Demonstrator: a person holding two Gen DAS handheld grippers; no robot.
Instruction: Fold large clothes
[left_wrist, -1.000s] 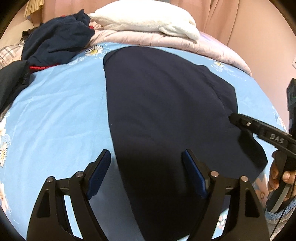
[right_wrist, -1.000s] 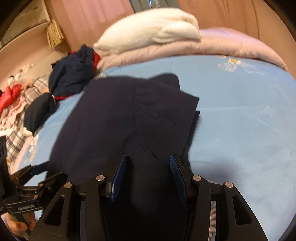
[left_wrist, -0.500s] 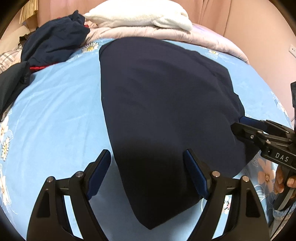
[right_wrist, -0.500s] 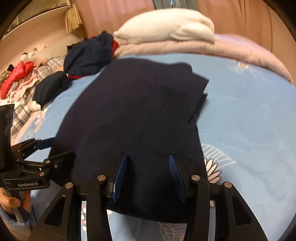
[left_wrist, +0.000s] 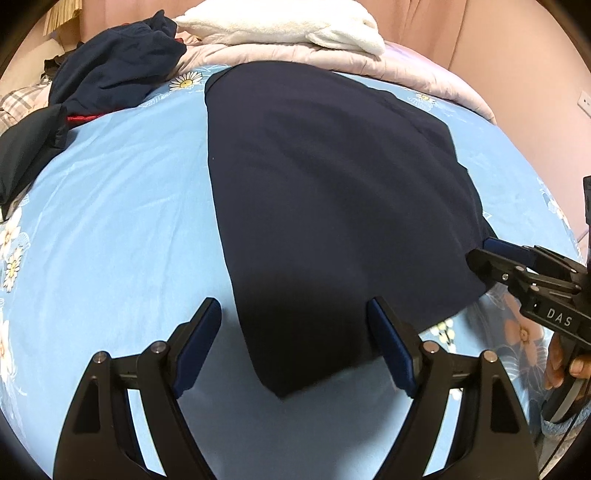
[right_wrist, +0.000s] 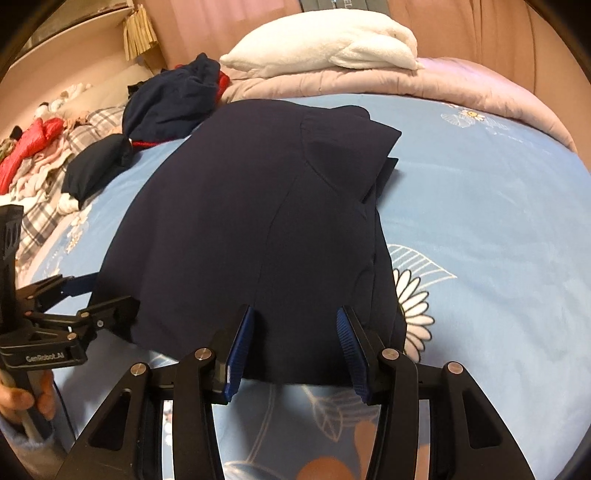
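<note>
Left wrist view: the left gripper (left_wrist: 295, 343) hangs released, its blue pads wide apart, with the near corner of the navy garment (left_wrist: 332, 192) lying on the blue floral bed sheet (left_wrist: 110, 221) between and beyond them. The right gripper (left_wrist: 491, 254) sits at the garment's right edge.

Right wrist view: the right gripper (right_wrist: 295, 343) stands half-spread, unclenched, over the garment's (right_wrist: 251, 206) near hem; the left gripper (right_wrist: 96, 295) is at its left edge.

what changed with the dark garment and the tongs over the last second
Both tongs, left and right, drew back toward the near hem of the navy garment, so its near edge and the blue floral sheet below it came into view. Neither took hold; both are open. The garment lies flat as before, and the white blanket is unmoved.
</note>
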